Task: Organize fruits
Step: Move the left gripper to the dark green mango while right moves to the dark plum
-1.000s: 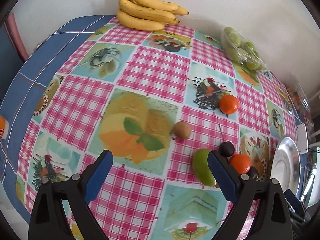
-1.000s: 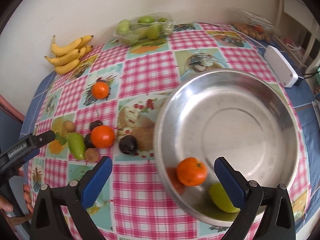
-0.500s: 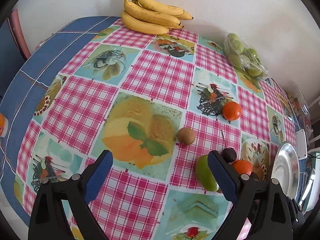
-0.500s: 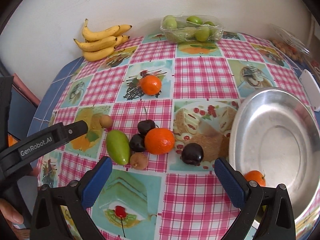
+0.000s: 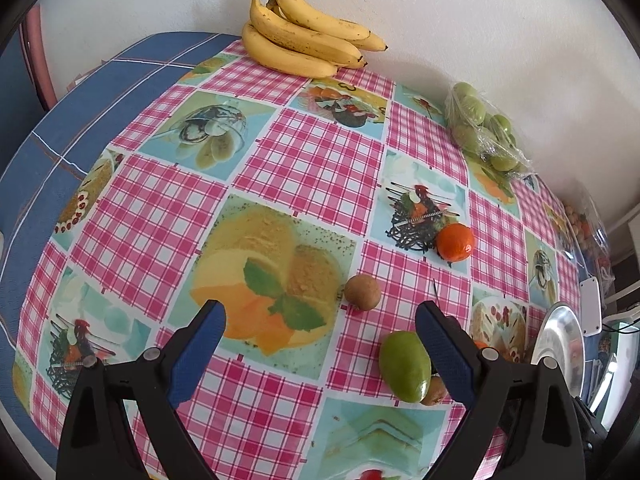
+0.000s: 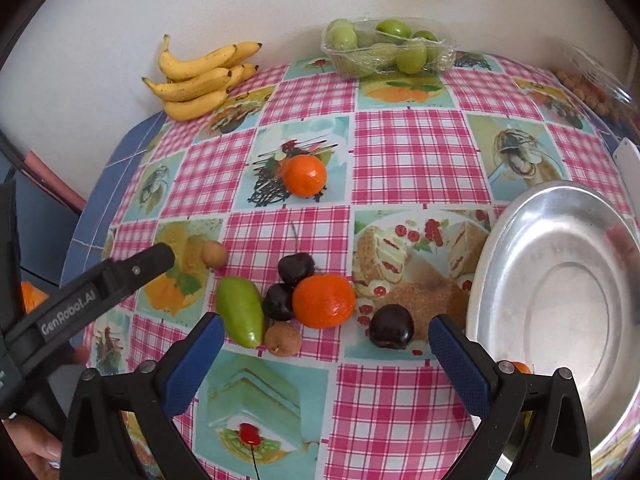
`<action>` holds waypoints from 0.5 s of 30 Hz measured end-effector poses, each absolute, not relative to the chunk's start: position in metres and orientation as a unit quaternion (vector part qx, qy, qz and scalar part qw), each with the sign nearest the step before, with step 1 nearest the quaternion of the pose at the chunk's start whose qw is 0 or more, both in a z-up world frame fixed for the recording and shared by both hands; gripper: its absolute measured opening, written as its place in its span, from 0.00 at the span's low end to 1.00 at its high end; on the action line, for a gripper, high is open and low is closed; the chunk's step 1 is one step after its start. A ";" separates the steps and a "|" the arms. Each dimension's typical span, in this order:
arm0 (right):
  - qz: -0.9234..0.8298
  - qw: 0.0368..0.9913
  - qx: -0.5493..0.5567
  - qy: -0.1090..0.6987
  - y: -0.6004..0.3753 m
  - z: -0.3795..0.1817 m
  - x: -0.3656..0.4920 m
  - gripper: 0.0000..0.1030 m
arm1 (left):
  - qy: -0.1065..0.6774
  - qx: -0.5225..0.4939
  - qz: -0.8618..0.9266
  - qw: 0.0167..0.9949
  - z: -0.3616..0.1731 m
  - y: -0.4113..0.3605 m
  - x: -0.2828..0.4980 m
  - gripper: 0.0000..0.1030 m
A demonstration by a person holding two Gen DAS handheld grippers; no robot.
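Currently both the right gripper [image 6: 324, 354] and left gripper [image 5: 318, 330] gape wide, empty; orange [image 6: 323, 295] just beyond the right's fingertips.

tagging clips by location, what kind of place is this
Probably a home kitchen or dining corner: a table against a plain white wall, covered with a pink checked oilcloth printed with desserts, loose fruit and a bunch of bananas on it, and a metal bowl.

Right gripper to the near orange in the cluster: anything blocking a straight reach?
Nothing visible. The right gripper is open with the orange just ahead. Two dark fruits touch its left side; another dark fruit sits right, toward the metal bowl.
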State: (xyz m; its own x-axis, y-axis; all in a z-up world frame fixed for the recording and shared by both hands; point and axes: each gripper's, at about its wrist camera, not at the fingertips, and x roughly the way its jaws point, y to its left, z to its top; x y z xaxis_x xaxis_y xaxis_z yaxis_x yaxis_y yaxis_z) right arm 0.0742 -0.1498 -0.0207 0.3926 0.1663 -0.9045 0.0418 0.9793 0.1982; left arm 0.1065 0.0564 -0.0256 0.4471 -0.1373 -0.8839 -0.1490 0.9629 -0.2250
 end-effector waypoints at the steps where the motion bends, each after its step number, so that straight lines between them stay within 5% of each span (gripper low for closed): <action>1: 0.037 0.827 0.097 0.553 -0.153 -0.021 0.076 1.00 | 0.528 -0.138 0.000 0.838 -0.026 0.056 0.107 0.93; 9: 0.052 0.829 0.088 0.550 -0.159 -0.021 0.076 0.99 | 0.565 -0.169 -0.035 0.807 -0.040 0.045 0.112 0.93; 15: 0.037 0.824 0.066 0.562 -0.162 -0.030 0.075 0.68 | 0.576 -0.187 -0.086 0.791 -0.046 0.026 0.111 0.91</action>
